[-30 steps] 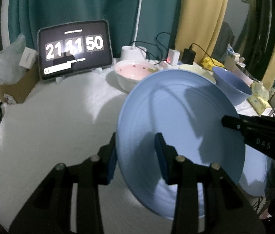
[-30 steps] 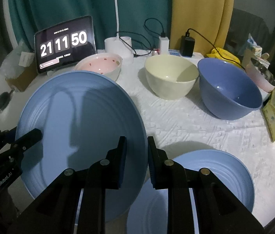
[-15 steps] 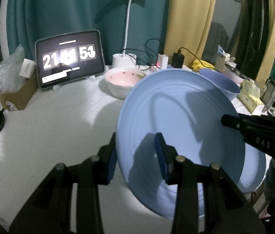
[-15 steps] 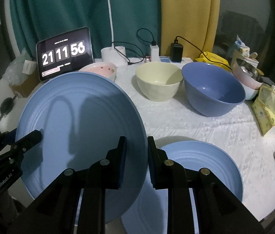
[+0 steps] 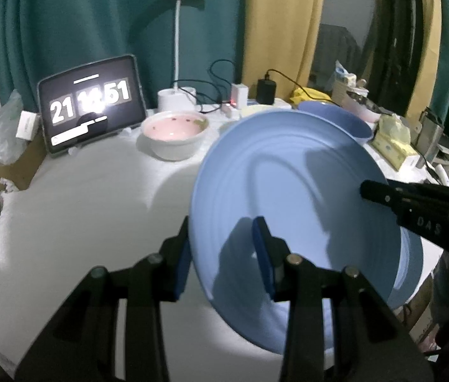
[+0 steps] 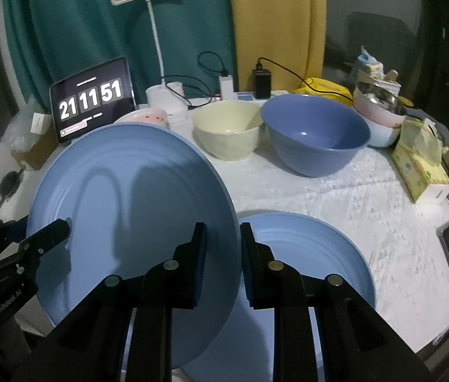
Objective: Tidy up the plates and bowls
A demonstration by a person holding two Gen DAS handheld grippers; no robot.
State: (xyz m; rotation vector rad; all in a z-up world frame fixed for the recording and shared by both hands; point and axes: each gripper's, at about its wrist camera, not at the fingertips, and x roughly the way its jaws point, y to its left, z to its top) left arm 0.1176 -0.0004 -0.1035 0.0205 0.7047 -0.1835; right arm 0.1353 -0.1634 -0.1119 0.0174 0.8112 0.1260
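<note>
Above the white table (image 6: pixel 336 191), 1 blue plate (image 6: pixel 135 210) hangs tilted, its rim pinched at 9 o'clock by the left gripper (image 5: pixel 221 254) and at 3 o'clock by the right gripper (image 6: pixel 222 264), both narrowly closed. It looks stiff, light and slick, so hold the rim. Another blue plate (image 6: pixel 313 254) lies beneath.

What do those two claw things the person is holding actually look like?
Both are matte black. The left gripper and right gripper each have two angular fingers with blue pads and round silver rivets. White lettering marks each body; no cables or sleeves show.
</note>
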